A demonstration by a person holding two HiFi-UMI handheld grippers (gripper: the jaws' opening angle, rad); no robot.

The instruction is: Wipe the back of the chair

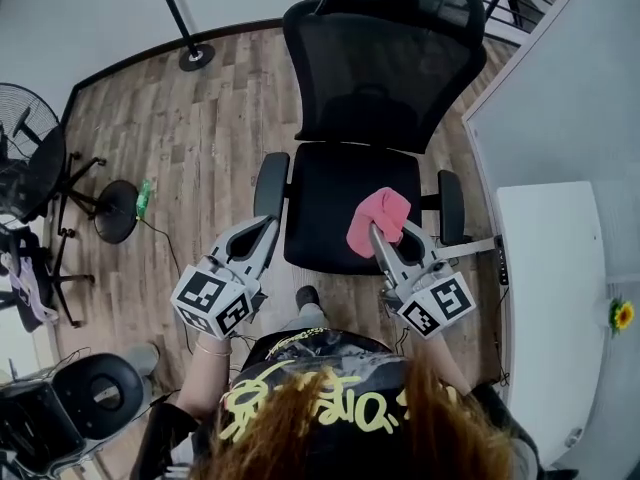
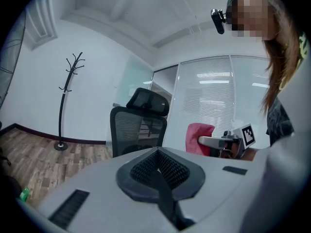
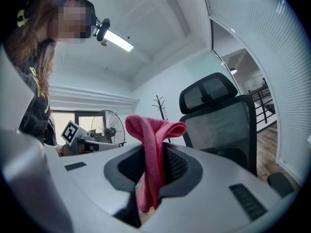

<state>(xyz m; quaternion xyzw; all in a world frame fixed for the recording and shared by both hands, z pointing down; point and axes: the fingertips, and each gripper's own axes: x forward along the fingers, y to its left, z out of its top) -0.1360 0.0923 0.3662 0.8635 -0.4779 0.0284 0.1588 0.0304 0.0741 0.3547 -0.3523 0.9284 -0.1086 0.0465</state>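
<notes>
Black shirt (image 1: 300,351) with yellow print; grey left hand-held gripper (image 1: 268,226) and right hand-held gripper (image 1: 379,233) bear black-and-white marker cubes (image 1: 212,301).

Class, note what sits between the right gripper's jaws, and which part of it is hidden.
A folded pink cloth is pinched between the jaws of the right gripper, with its top bunched above them. Its lower end is hidden down inside the gripper.

Soft pink cloth (image 1: 378,220), black mesh chair back (image 1: 380,68), matt wood-plank floor (image 1: 200,148).

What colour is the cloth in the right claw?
Pink cloth, pinched in the right claw; clearest in the right gripper view.
</notes>
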